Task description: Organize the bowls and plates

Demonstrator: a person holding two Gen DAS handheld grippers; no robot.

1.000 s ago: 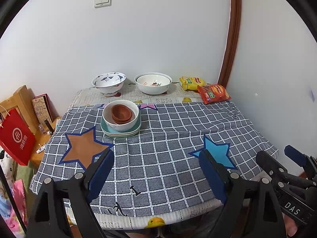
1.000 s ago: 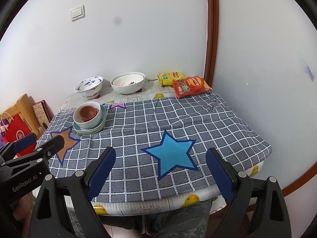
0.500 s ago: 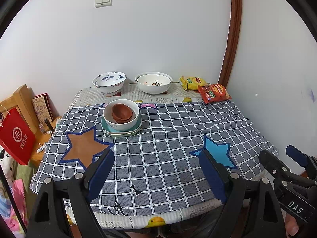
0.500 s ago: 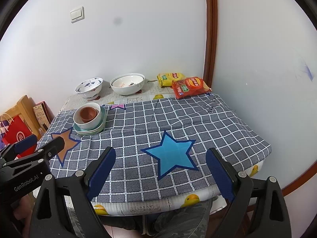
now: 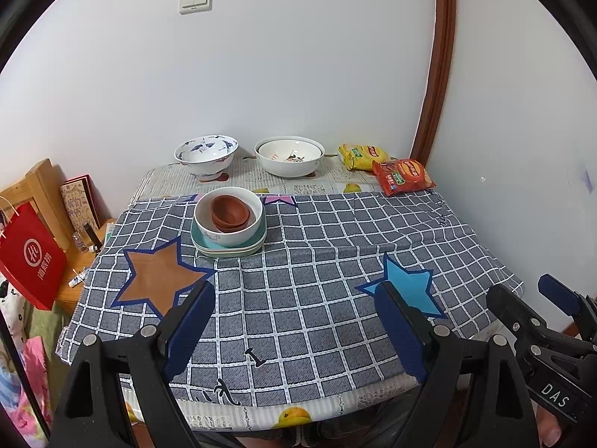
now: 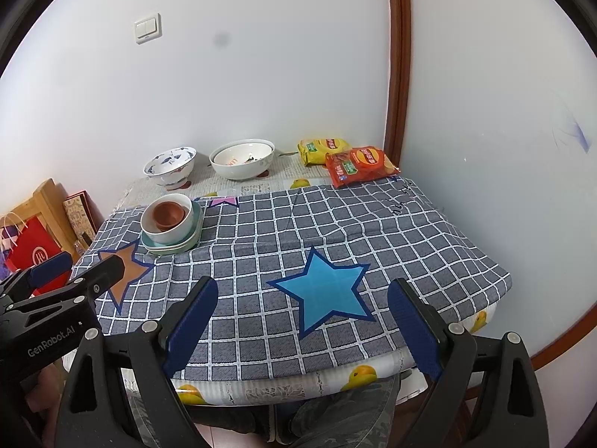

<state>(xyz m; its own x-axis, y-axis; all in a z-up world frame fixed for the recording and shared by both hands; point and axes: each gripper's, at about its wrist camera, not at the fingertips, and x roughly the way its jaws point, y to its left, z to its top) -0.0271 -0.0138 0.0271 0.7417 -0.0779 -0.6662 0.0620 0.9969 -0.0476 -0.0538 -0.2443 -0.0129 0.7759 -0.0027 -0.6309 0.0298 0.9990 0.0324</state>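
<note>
A stack stands on the checked cloth at the far left: green plates [image 5: 227, 249] [image 6: 169, 248], a white bowl [image 5: 227, 231] [image 6: 169, 233] on them, and brown bowls [image 5: 229, 213] [image 6: 168, 214] inside it. A blue-patterned bowl [image 5: 206, 156] [image 6: 169, 166] and a wide white bowl [image 5: 289, 156] [image 6: 241, 160] stand at the back by the wall. My left gripper [image 5: 293, 321] is open and empty above the table's near edge. My right gripper [image 6: 302, 321] is open and empty, also at the near edge, over the blue star.
Two snack bags, yellow [image 5: 363, 155] and red [image 5: 405, 177], lie at the back right corner. A red paper bag [image 5: 31, 257] and a wooden frame [image 5: 37, 183] stand left of the table. Walls close the back and right.
Both grippers have drifted back and up a little; the table looks slightly farther away. Nothing on the table moved.
</note>
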